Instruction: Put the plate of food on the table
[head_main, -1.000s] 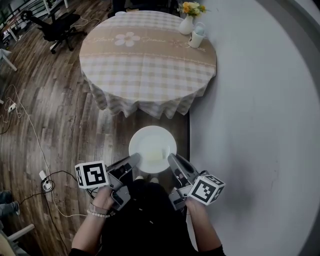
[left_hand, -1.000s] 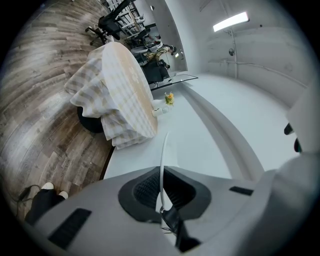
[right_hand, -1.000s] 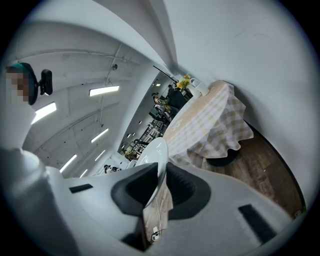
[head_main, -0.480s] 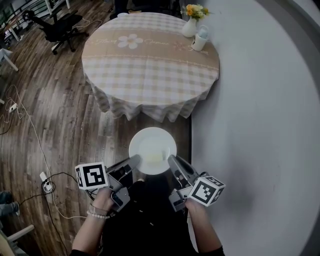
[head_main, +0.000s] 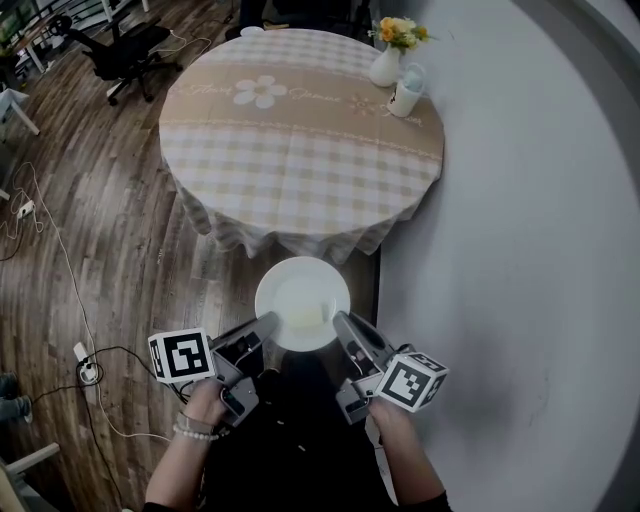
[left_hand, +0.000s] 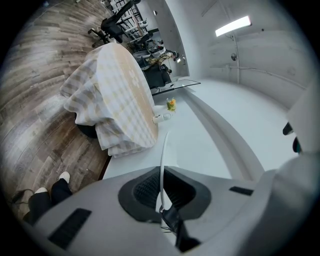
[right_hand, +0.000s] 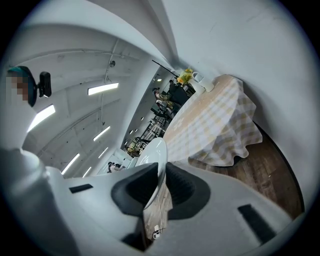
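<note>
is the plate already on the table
No, the plate is held above the wood floor, short of the round table's near edge.

The plate (head_main: 285, 278) has come nearer to the table (head_main: 300, 130); the gap between its far rim and the tablecloth (head_main: 290, 232) hem is narrower now.

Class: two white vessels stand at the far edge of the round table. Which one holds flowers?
The white vase, the one farther from the plate: yellow flowers rise from it. The white cup beside it, nearer the plate, has no flowers.
</note>
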